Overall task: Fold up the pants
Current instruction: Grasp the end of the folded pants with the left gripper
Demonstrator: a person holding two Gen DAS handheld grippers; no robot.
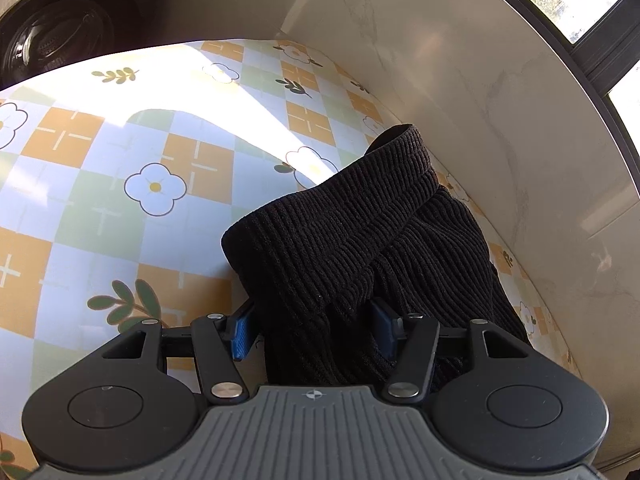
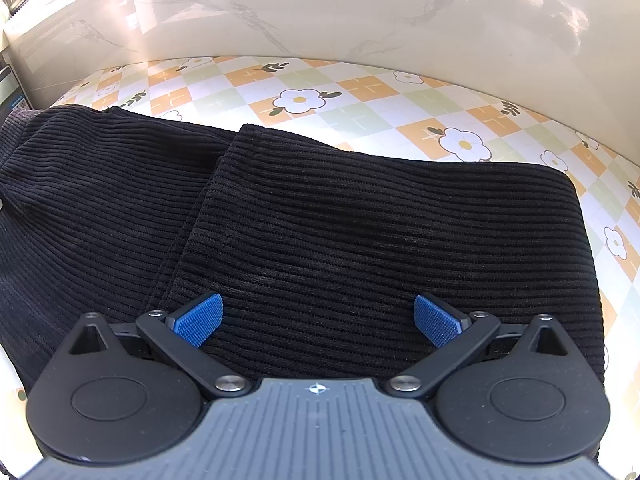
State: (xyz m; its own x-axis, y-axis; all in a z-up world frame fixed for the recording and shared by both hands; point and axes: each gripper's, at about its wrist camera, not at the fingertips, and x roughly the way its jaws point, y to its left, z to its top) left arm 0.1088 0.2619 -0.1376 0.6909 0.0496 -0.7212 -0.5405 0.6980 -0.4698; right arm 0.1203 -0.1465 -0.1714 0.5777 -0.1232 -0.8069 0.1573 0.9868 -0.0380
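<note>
Pants (image 1: 352,248) of black ribbed cloth lie on the flower-patterned tablecloth (image 1: 120,184), bunched straight ahead of the left gripper (image 1: 310,330), whose blue pads (image 1: 241,334) sit well apart with thick fabric between them, though I cannot tell whether they are biting it. Under and ahead of the right gripper (image 2: 318,320) a folded panel of the pants lies flat, and its jaws stand wide, holding nothing. If the left grip is only loose, the heavy waistband may slip out on lifting and undo the fold.
</note>
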